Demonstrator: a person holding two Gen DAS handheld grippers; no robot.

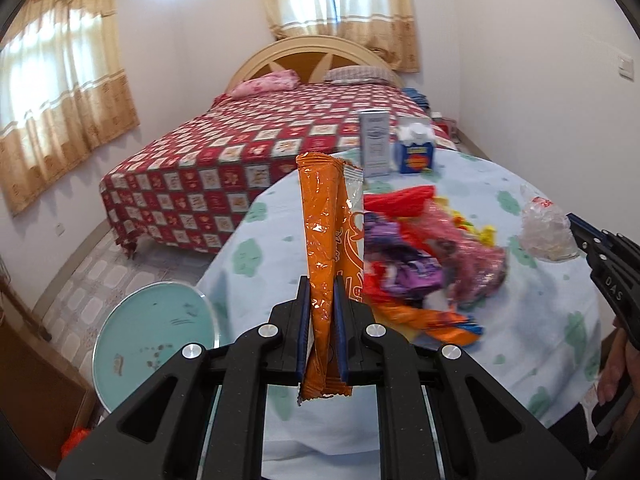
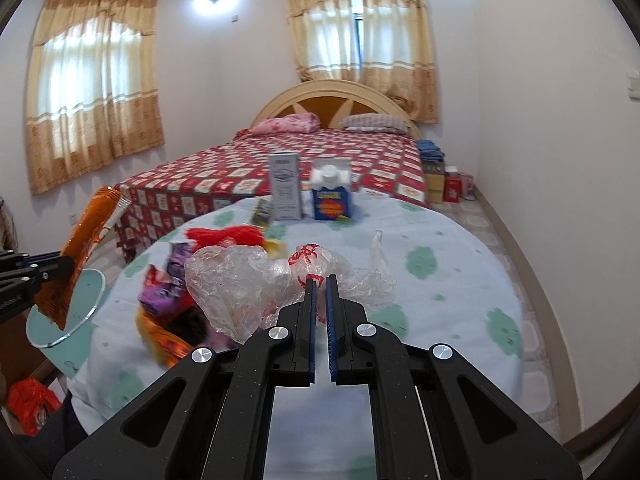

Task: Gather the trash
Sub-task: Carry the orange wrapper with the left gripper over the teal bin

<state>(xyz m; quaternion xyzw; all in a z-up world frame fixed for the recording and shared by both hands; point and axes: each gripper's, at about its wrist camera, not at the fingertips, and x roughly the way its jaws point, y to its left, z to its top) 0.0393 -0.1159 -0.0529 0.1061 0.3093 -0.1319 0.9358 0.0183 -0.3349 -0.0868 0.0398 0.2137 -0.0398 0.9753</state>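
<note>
My left gripper (image 1: 322, 280) is shut on a long orange snack wrapper (image 1: 320, 232), held upright above the table's left edge; it also shows in the right wrist view (image 2: 86, 236). A pile of colourful wrappers (image 1: 420, 256) lies on the round table (image 1: 520, 320). My right gripper (image 2: 321, 280) is shut on a crumpled clear plastic bag (image 2: 256, 276) with red print, at the table surface. That bag (image 1: 546, 232) and the right gripper (image 1: 576, 224) show at the right of the left wrist view.
A grey carton (image 2: 285, 190) and a blue carton (image 2: 331, 196) stand at the table's far edge. A round teal side table (image 1: 154, 332) stands low at the left. A bed (image 1: 256, 136) lies beyond. A red bag (image 2: 30, 404) lies on the floor.
</note>
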